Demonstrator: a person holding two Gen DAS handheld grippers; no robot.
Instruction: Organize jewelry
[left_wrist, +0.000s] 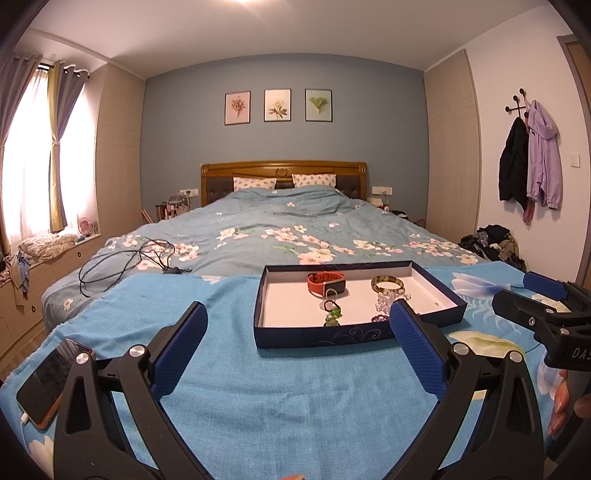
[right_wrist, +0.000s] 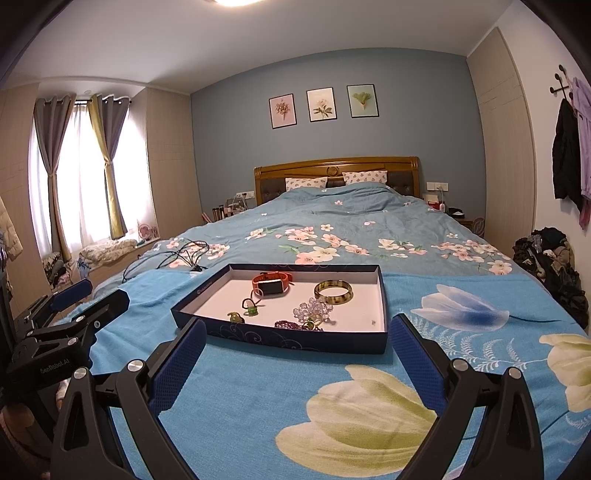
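A dark blue shallow tray (left_wrist: 317, 338) (right_wrist: 295, 338) with a white floor lies on the blue floral blanket at the foot of the bed. In it lie a red smartwatch (left_wrist: 327, 283) (right_wrist: 272, 283), a gold-green bangle (left_wrist: 387, 284) (right_wrist: 333, 291), a clear bead cluster (left_wrist: 388, 300) (right_wrist: 313, 309), green pieces (left_wrist: 333, 314) (right_wrist: 250, 307) and a purple bead bracelet (right_wrist: 286, 325). My left gripper (left_wrist: 298, 325) is open and empty, just short of the tray. My right gripper (right_wrist: 298, 341) is open and empty, also before the tray; it shows in the left wrist view (left_wrist: 532, 295).
A phone (left_wrist: 50, 380) on a cable lies at the blanket's left edge. Black cables (left_wrist: 125, 260) (right_wrist: 173, 254) lie on the quilt behind the tray's left. Clothes are piled on the floor at right (right_wrist: 550, 258). The bed's far half holds pillows.
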